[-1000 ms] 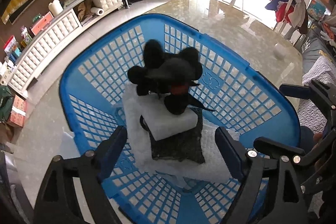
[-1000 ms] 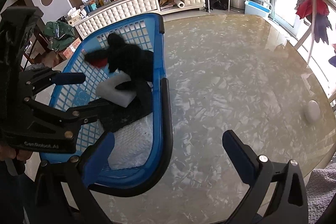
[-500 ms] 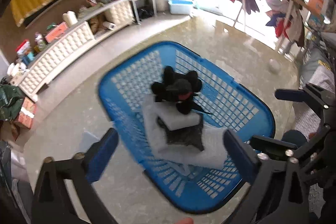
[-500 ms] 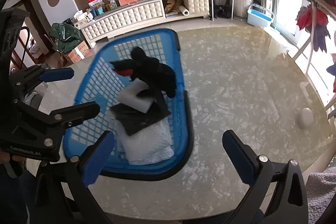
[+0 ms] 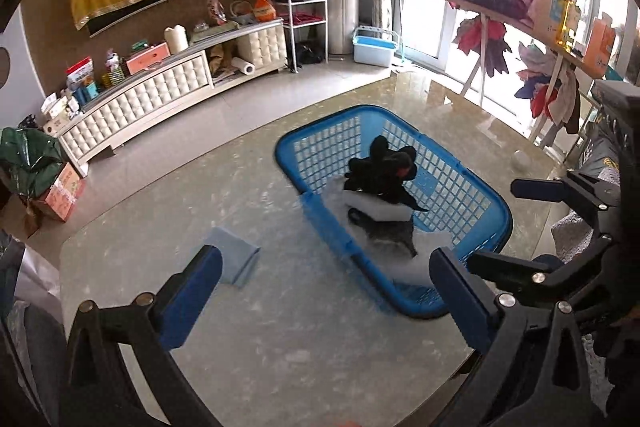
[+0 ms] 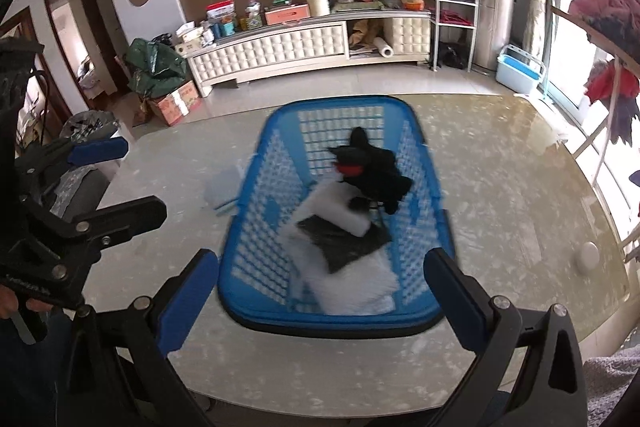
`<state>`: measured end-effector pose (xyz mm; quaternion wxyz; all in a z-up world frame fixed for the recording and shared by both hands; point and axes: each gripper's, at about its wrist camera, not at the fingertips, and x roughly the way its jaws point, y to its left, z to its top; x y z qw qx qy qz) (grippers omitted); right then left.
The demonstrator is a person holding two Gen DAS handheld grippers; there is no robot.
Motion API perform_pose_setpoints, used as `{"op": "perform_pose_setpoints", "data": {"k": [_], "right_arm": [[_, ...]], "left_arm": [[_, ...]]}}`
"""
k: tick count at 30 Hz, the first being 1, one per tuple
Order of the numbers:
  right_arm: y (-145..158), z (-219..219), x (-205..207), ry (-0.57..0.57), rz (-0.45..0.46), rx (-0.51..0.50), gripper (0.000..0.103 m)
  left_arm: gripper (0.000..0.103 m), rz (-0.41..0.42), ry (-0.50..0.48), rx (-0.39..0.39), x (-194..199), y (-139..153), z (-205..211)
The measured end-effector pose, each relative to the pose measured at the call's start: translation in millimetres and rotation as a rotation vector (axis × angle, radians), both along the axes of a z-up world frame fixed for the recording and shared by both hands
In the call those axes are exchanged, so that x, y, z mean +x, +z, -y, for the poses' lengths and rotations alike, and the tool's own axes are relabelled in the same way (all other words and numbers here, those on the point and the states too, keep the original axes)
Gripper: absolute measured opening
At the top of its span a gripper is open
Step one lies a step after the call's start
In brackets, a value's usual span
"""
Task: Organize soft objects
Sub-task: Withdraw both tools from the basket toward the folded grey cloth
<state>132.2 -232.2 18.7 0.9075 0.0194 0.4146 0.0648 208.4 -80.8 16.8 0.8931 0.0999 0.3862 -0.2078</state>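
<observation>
A blue basket [image 5: 472, 239] [image 6: 256, 227] stands on the marble table. In it lie a black plush toy [image 5: 382, 169] [image 6: 372, 169], a white foam block [image 5: 378, 209] [image 6: 340, 211], a dark grey pad [image 5: 390, 233] [image 6: 344, 241] and a white fluffy cloth [image 6: 352, 287]. A folded light blue cloth [image 5: 234, 253] [image 6: 220, 189] lies on the table left of the basket. My left gripper [image 5: 324, 291] is open and empty, high above the table. My right gripper [image 6: 322, 291] is open and empty, above the basket's near end.
A small white round object [image 5: 521, 159] [image 6: 589, 261] sits near the table's right edge. Beyond the table are a white cabinet [image 6: 280, 47], a metal shelf rack [image 6: 456, 11] and a clothes rack [image 5: 500, 7].
Both grippers have pulled back and up from the basket, so it looks smaller. The left view now shows the folded blue cloth on the table. The basket's contents are unchanged.
</observation>
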Motion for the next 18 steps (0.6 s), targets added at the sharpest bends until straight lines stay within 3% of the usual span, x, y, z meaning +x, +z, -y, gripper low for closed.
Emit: {"op": "perform_pose_setpoints", "data": {"k": [18], "right_arm": [[-19,-87,40,0.176,-0.023,-0.007,0.103]], "left_arm": [[0.103,-0.017,0.197,0.036,-16,-7,-109]]}}
